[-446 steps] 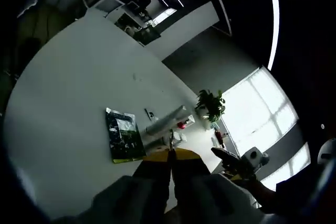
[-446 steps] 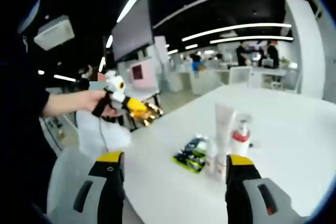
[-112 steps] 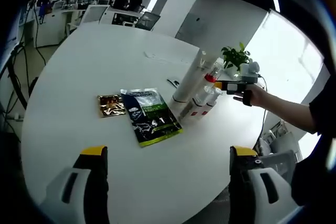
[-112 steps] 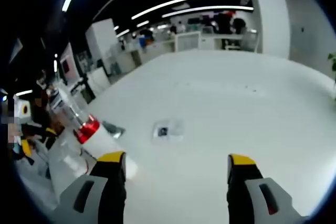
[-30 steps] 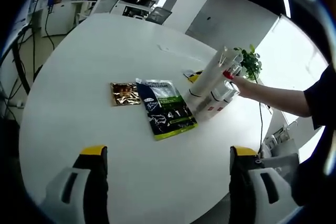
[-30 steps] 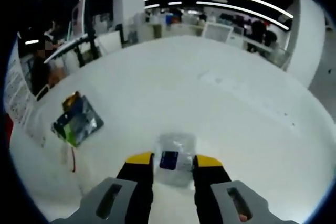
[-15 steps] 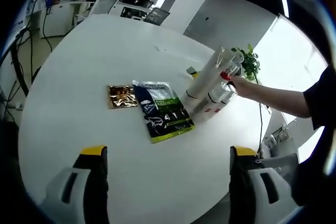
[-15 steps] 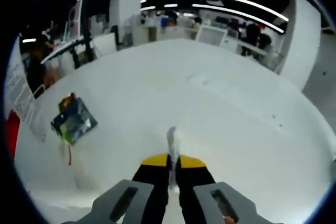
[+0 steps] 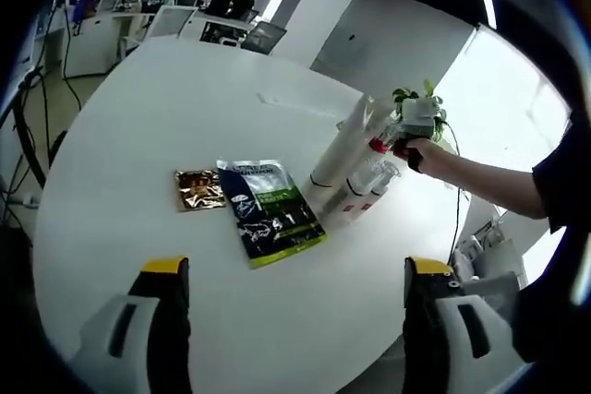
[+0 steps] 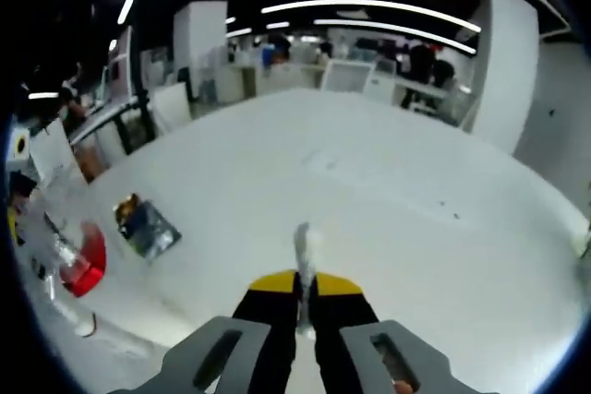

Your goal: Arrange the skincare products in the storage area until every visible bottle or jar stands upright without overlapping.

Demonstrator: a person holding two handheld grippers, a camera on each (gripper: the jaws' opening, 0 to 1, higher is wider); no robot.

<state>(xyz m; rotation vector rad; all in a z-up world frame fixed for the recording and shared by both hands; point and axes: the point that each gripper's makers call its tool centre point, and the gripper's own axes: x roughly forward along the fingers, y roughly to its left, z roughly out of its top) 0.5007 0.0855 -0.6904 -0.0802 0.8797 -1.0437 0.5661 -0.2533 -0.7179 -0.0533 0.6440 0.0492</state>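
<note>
right claw pinches thin clear sachet edge-on; left claw wide apart, w/ nothing.

White table, dark green-edged pouch, gold sachet, red-capped bottle.

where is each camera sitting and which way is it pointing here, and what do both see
left gripper view: rides the open left gripper, looking across the white table at the green packet, gold sachet, bottles and the person's hand.
right gripper view: rides the right gripper, shut on a clear sachet, facing the office.
Shared: table, green packet, red-capped bottle.
</note>
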